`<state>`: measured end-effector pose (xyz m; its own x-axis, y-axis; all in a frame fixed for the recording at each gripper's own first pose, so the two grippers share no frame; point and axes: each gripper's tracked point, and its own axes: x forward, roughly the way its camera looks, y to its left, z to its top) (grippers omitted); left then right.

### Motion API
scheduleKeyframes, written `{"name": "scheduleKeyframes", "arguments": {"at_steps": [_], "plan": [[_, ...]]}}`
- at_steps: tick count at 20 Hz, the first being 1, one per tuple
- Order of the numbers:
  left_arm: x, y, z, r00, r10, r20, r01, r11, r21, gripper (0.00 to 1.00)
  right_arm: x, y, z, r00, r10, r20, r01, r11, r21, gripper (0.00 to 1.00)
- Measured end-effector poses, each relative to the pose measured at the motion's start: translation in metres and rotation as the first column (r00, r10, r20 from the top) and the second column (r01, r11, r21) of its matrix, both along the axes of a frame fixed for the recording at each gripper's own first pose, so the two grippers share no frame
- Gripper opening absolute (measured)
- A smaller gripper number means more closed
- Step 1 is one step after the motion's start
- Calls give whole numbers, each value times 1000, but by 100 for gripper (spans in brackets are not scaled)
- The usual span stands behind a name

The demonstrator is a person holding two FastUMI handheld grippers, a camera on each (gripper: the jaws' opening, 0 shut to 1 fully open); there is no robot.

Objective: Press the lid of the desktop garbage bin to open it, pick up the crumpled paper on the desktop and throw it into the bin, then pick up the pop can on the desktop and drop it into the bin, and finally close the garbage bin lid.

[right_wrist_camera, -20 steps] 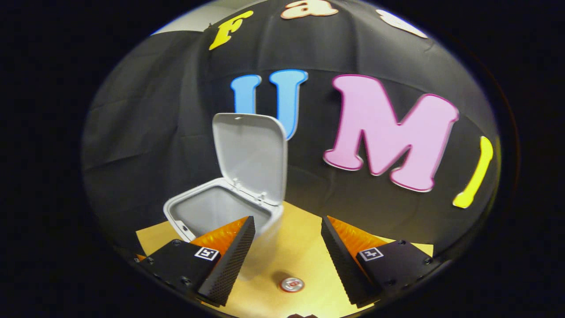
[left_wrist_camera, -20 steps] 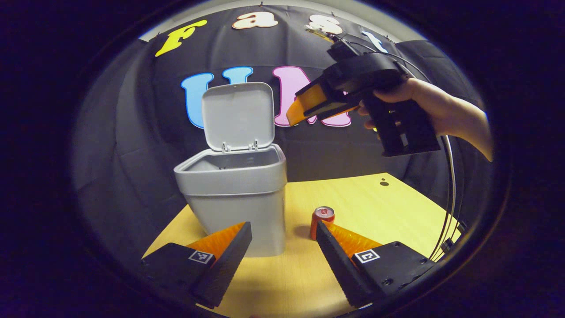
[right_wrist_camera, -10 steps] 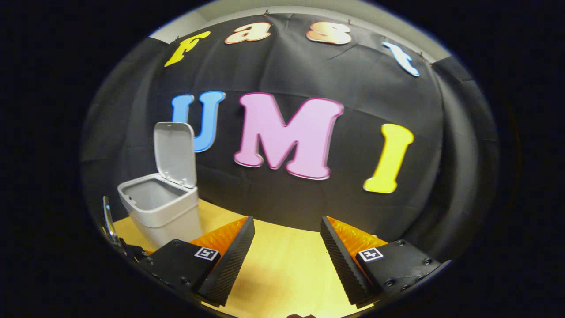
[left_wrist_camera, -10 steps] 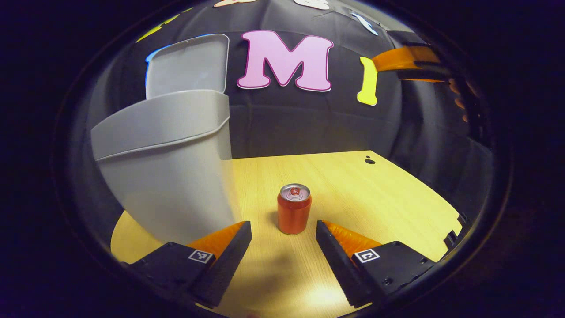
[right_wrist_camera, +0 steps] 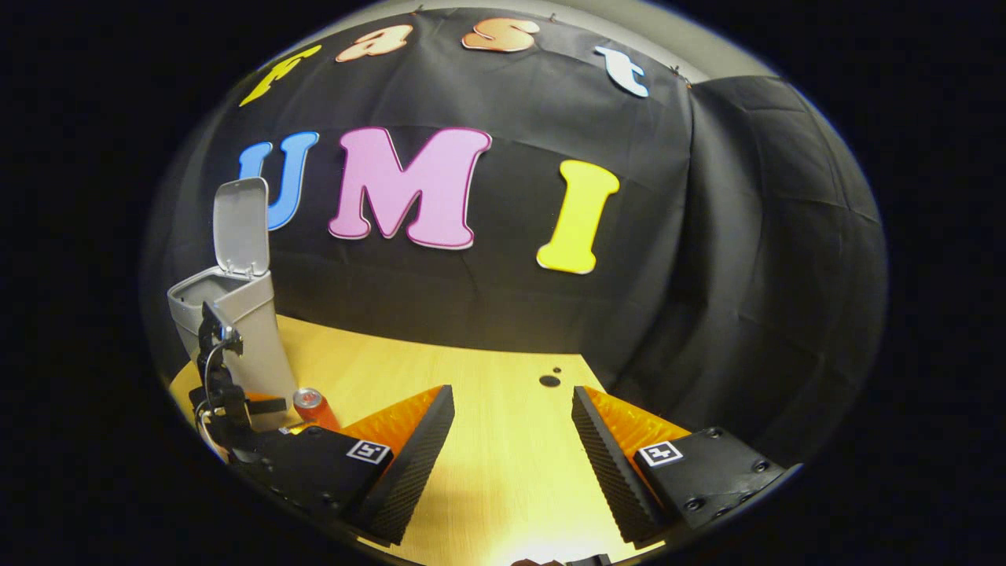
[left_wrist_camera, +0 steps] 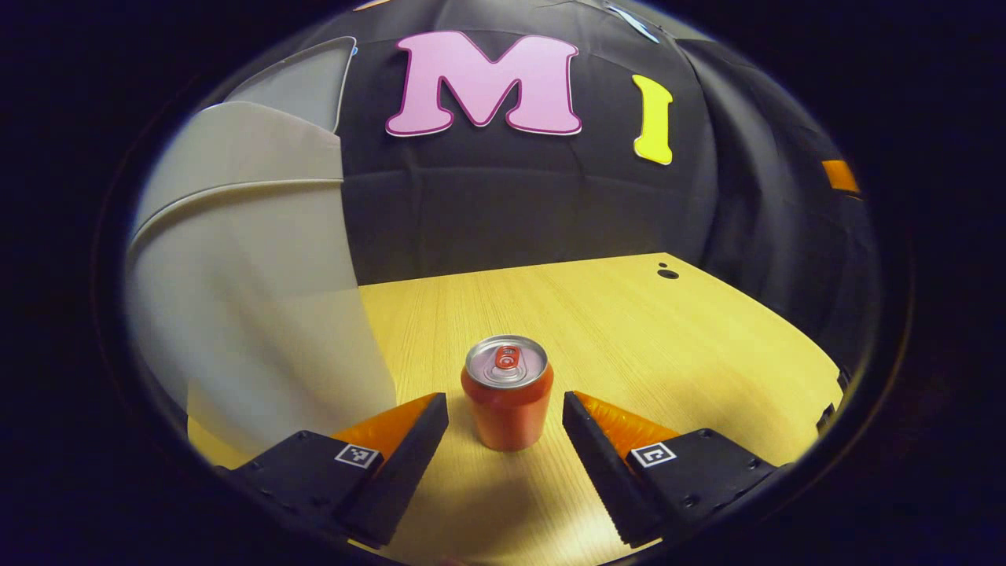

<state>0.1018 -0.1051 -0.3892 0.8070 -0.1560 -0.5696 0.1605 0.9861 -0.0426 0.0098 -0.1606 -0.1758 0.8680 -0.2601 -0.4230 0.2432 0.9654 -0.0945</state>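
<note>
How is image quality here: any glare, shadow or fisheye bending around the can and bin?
Left gripper view: sharp; the red aluminium pop can casts a soft shadow toward the camera, glare sits on the yellow wooden desktop below it, and the grey plastic garbage bin bulges with fisheye bending. Right gripper view: bright glare low on the desktop; the bin leans at the edge.

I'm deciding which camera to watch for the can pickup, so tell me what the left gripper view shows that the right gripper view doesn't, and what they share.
Left gripper view: the pop can close up, standing upright between the open left gripper fingers, untouched, its pull-tab top clear.

Right gripper view: the bin's rim with its raised lid seen whole, and the open right gripper over bare desktop.

Both: the grey garbage bin, the can, the wooden desktop and its small dark hole.
</note>
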Motion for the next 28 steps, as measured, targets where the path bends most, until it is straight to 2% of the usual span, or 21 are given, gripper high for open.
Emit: {"name": "scheduleKeyframes", "arguments": {"at_steps": [6,13,14,15,19,28], "plan": [[19,-7,-17,1000,3,-18,-3,1000,-6,100,-13,-5,-24,998,-21,-65,22,1000,5,98],[24,-8,-25,999,13,-44,-14,1000,-20,100,-10,-2,-28,998,-7,-70,7,1000,3,98],[24,-7,-27,999,18,-47,-19,1000,-22,99,-10,-1,-28,997,-6,-73,7,1000,6,98],[23,-7,-25,999,20,-46,-21,999,-27,92,-10,-1,-29,997,-5,-76,6,1000,8,98],[22,-11,-26,998,7,-61,-9,1000,-29,90,-11,-2,-30,997,-12,-75,12,1000,-2,98],[25,-32,41,999,-30,28,31,999,-36,90,-19,-11,-14,999,-46,-20,46,999,4,98]]}}
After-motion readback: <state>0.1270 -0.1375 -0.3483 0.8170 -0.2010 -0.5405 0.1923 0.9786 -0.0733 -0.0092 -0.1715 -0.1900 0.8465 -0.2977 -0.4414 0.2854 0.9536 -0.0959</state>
